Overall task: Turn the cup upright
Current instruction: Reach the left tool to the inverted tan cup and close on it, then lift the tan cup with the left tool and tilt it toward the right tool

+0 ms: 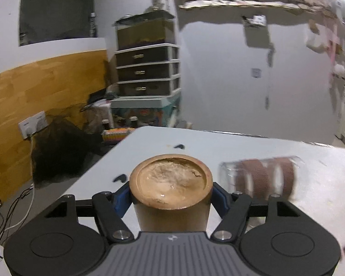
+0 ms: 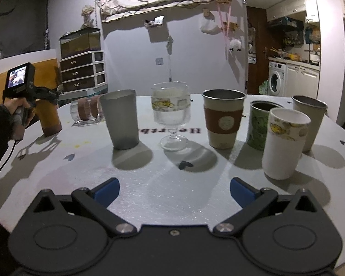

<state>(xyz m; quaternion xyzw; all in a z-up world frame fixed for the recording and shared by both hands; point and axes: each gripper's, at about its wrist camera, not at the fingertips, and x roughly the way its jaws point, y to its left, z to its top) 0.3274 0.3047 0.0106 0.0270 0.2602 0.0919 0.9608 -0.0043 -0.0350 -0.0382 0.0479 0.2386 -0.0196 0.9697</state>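
Note:
My left gripper (image 1: 171, 194) is shut on a brown ceramic cup (image 1: 171, 191); its recessed base faces the camera. In the right wrist view the same cup (image 2: 48, 118) stands on the table at the far left with its darker end down, held by the left gripper (image 2: 38, 99). A clear glass mug with brown bands (image 1: 262, 179) lies on its side just right of it, also seen in the right wrist view (image 2: 85, 112). My right gripper (image 2: 173, 192) is open and empty above the table's near edge.
Several upright cups stand on the white table (image 2: 149, 195): a grey metal tumbler (image 2: 122, 119), a stemmed glass (image 2: 171, 115), a sleeved steel cup (image 2: 223, 120), a green cup (image 2: 258, 126), a white cup (image 2: 284, 142), a steel cup (image 2: 310, 119). The table's left edge (image 1: 96, 168) is close.

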